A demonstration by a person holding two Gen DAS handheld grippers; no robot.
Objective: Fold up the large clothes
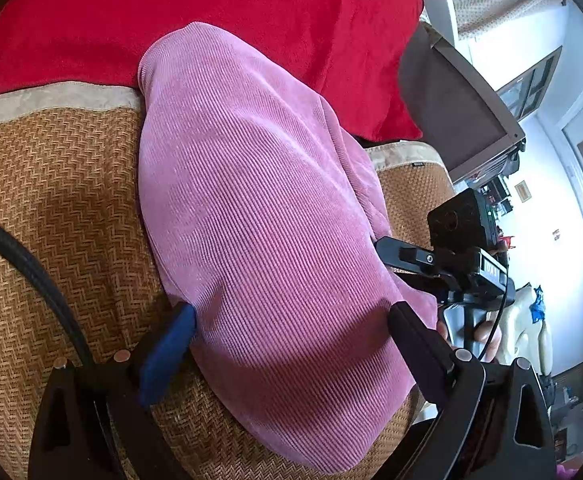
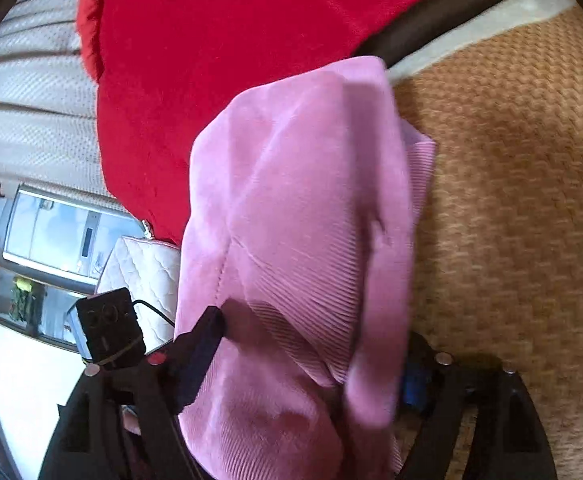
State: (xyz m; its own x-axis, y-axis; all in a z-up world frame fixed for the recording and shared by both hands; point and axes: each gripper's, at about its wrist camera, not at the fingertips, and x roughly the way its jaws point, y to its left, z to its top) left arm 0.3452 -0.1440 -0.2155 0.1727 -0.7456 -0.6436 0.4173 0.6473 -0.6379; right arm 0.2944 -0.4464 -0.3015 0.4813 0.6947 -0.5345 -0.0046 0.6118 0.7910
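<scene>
As the pink corduroy garment [image 1: 267, 216] now lies, you have it doubled into a long narrow bundle, layered edges showing; judged from this, folding is well along, with perhaps a last fold and squaring left. Location: centre of both views, on the woven mat [image 1: 59, 200], far end against the red cushion [image 1: 211, 8]. Left gripper [image 1: 291, 332]: jaws spread wide, straddling the bundle's near end, blue pad at its edge, no pinch evident. Right gripper [image 2: 315, 348]: likewise spread, cloth between the fingers, seemingly unpinched.
</scene>
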